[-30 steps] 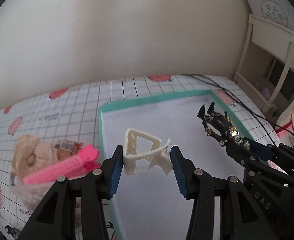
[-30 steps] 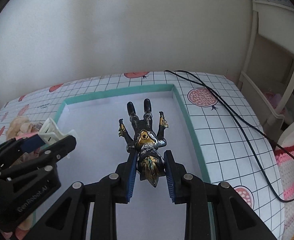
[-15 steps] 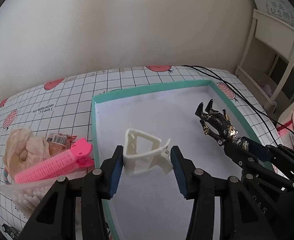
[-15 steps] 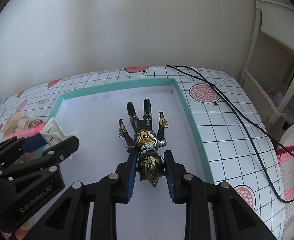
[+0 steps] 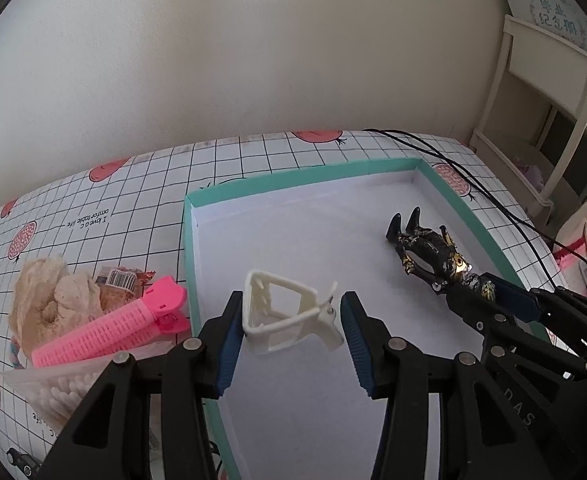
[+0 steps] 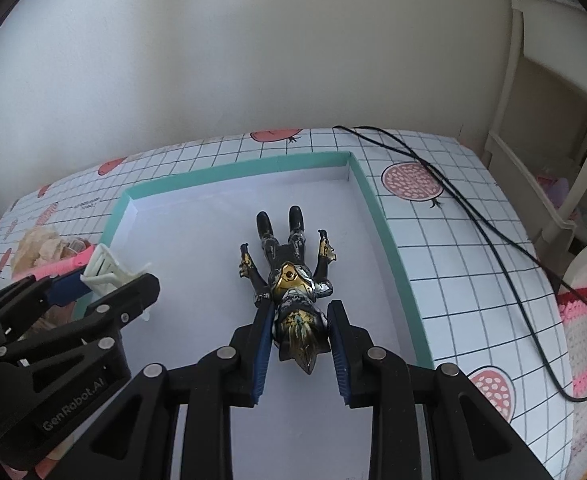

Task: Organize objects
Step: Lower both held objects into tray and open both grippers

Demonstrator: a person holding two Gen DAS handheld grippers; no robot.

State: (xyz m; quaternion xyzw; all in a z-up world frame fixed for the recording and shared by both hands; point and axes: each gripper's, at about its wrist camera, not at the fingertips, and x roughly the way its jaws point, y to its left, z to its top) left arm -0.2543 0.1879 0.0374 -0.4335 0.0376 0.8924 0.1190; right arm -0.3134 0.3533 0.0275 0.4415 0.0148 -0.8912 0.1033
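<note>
Hovering inside the teal-rimmed tray [image 5: 189, 240]: left gripper [image 5: 289, 330] clamped on light, stiff white claw clip [image 5: 281, 316]; right gripper [image 6: 299, 340] pinching rigid, glossy, likely slippery action figure [image 6: 289, 280] by its head.

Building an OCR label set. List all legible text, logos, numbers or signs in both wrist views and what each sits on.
"GenRobot.AI": on the black left gripper body, right wrist view.
"DAS": on the black right gripper body, partly cut off.
"I love a comfortable life": on the white grid-patterned tablecloth, upside down, roughly read.
Chinese characters on the round wall sign: too blurred to read.
Barcode on the crinkled snack wrapper: digits unreadable.
</note>
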